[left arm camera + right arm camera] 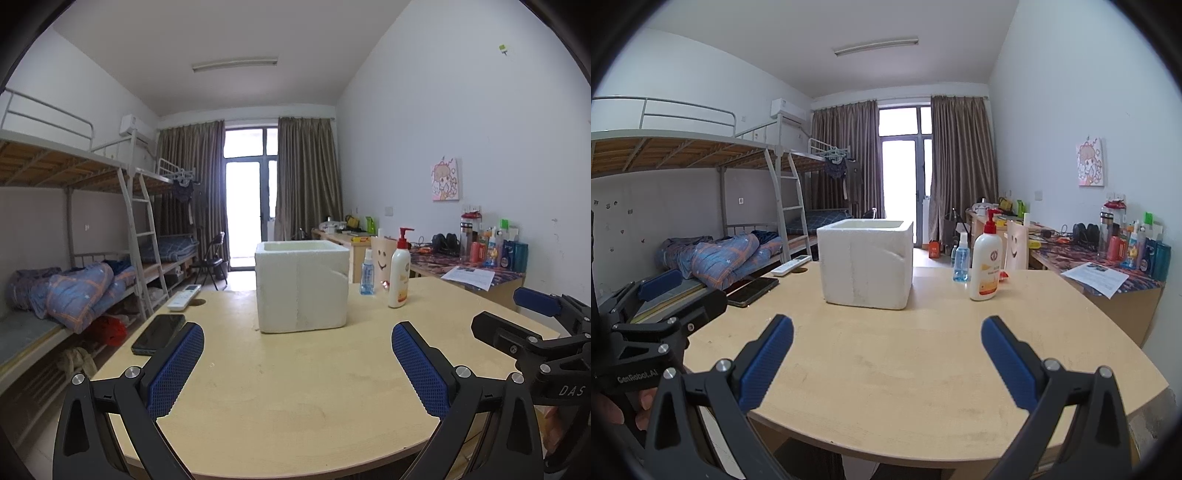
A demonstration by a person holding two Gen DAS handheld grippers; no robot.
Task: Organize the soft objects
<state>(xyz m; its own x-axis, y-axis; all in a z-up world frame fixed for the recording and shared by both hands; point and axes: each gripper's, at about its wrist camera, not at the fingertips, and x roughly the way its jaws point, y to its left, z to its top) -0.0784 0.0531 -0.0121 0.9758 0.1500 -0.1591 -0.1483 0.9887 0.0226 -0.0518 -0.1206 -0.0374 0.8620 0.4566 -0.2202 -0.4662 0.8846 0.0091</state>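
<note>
Two grippers hang over a round wooden table (295,387), and both are spread wide with nothing between their blue pads. No soft thing shows on the table. What is inside the white foam box (302,286) is hidden, because only its rim and outer walls show.

Straight ahead of the left gripper (297,363) stands that box. Ahead and to its left lie a dark phone (159,334) and a white remote (184,296). Ahead and to its right stand a lotion bottle (399,275) with a red pump and a small blue spray bottle (367,273). Its label is too small to read.

Off to the left of the right gripper (887,360), the other tool says "GenRobot.AI". Fingertips (646,400) peek out under it. In the left view, the other tool says "DAS", with the rest cut off.
</note>
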